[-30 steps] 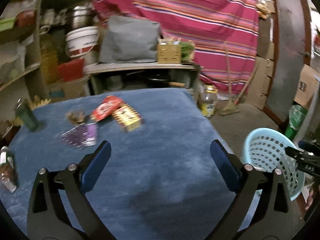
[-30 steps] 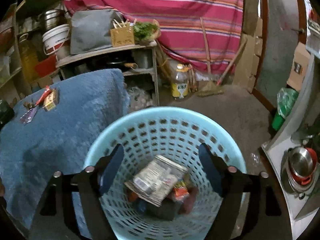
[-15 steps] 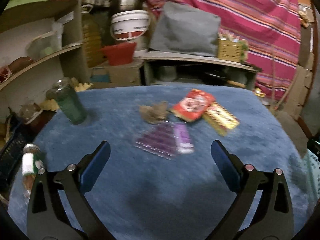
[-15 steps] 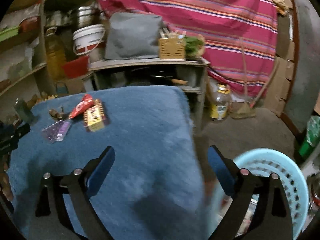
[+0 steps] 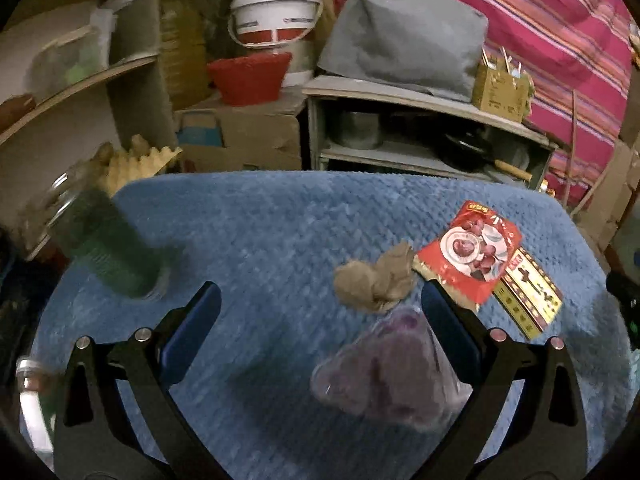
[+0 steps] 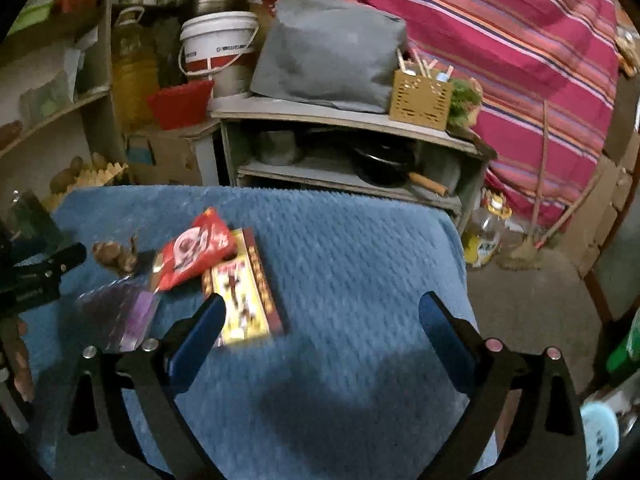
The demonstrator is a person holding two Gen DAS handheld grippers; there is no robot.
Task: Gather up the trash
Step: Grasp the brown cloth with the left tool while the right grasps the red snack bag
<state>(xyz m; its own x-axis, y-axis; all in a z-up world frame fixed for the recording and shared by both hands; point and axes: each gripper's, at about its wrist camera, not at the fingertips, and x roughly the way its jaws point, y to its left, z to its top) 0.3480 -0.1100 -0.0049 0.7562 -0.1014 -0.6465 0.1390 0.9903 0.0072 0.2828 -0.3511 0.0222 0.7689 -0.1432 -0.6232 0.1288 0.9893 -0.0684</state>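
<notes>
Left wrist: left claw point(image 5: 320, 312) agape over purple wrapper point(image 5: 384, 376)

It was a cluttered home storeroom or rough kitchen corner: shelves point(image 5: 80, 84) at upper left held jars, a white bucket point(image 5: 276, 16) and a red basin point(image 5: 250, 78) sat top centre, a frying pan point(image 6: 384, 164) lay on a low shelf, and a striped cloth point(image 6: 500, 40) hung upper right.
</notes>
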